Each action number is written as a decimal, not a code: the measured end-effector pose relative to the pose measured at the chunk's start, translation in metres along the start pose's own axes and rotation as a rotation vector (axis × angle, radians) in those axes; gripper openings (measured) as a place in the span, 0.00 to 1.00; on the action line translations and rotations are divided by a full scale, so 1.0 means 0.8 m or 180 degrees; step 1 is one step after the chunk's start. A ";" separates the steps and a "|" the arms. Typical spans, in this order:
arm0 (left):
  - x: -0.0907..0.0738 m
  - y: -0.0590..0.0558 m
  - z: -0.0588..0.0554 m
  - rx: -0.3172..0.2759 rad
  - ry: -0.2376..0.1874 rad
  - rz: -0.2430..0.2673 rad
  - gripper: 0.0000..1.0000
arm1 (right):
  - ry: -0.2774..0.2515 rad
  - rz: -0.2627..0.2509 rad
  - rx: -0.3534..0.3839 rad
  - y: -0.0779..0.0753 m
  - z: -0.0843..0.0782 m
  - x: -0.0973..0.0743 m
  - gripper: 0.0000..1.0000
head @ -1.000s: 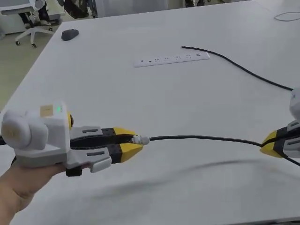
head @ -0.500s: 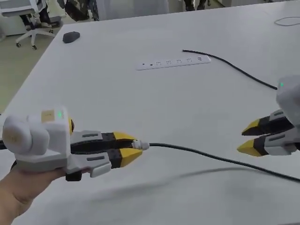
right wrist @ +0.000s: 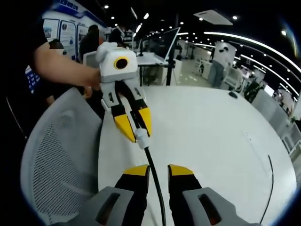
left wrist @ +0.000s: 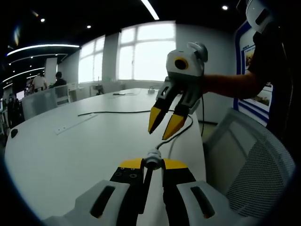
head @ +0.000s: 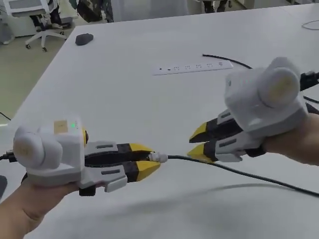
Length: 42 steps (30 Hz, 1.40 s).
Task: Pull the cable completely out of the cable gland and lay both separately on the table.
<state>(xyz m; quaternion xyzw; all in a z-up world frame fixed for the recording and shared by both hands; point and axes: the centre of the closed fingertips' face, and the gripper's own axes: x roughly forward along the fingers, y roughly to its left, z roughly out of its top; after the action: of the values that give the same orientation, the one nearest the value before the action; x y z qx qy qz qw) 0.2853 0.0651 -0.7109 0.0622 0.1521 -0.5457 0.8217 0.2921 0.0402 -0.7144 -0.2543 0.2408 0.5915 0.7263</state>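
On the wide white bench [head: 124,109] in front of you, both grippers are held low and near to each other, tips pointing one at the other. Your left gripper [head: 154,157] is the one at the left of the head view, carried in your hand, and its yellow jaws are clenched on the cable gland. Your right gripper [head: 192,146] comes from the right side, and its jaws stand apart with a clear gap, so it grasps nothing. In the right gripper view you see the black cable [right wrist: 155,181] running in this gap between the two jaws, and they do not press it. Further back on the bench lies a white power strip [head: 192,67], flat, with its own dark cord [head: 227,59] going off to the right. The cable leaves the gland, passes just under the right gripper's lower jaw and goes on to the right edge of the head view, above the bench surface with its shadow under it. A dark mouse [head: 83,38] lies at the far left corner of the bench, well apart from all this. The cable gland [head: 159,158] is small and pale, it sticks out a little from the left gripper's tips, and the cable is not pulled out of it.
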 end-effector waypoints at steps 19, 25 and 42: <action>-0.010 -0.006 -0.002 0.0021 -0.0029 0.0005 0.14 | 0.0205 0.0254 -0.0279 0.024 0.001 0.035 0.00; -0.016 -0.007 -0.004 0.0033 -0.0038 0.0033 0.14 | 0.0234 0.0266 -0.0297 0.026 -0.001 0.035 0.00; -0.097 0.011 -0.021 -0.0186 -0.0187 0.0515 0.15 | 0.0383 0.0268 -0.0232 0.021 -0.015 0.037 0.00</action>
<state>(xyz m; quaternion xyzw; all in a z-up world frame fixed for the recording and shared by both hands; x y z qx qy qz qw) 0.2626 0.1411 -0.7028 0.0343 0.1383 -0.4744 0.8687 0.2805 0.0569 -0.7440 -0.3053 0.2727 0.6136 0.6753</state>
